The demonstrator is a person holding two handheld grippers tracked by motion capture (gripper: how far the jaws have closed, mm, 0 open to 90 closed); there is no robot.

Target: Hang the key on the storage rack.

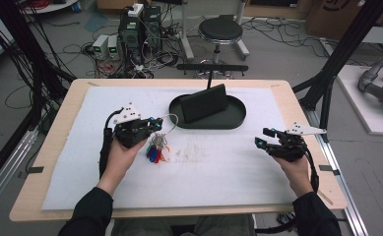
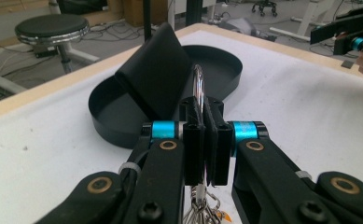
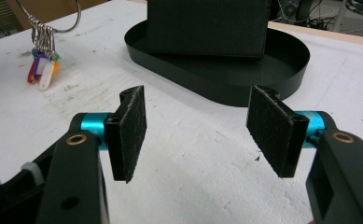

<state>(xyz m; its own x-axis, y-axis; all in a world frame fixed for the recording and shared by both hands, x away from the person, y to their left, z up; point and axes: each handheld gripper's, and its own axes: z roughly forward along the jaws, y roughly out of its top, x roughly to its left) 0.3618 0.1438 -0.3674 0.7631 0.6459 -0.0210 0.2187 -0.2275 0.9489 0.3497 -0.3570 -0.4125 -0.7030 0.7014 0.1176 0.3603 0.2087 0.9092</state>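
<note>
left gripper (image 1: 155, 123) is clamping the large silver metal key ring (image 2: 198, 86), its jaws pressed together on the wire; the bunch of small keys with red, blue and white plastic tags (image 1: 155, 150) is hanging from the ring just over the white foam mat (image 1: 218, 167), near the oval black tray (image 1: 238, 118); a black leather wallet (image 1: 205, 103) is standing tilted inside that tray; right gripper (image 1: 264, 137) is hovering over the mat's right side, well apart from the keys, jaws standing wide with nothing between them; both hands are gripping the tools from below.
</note>
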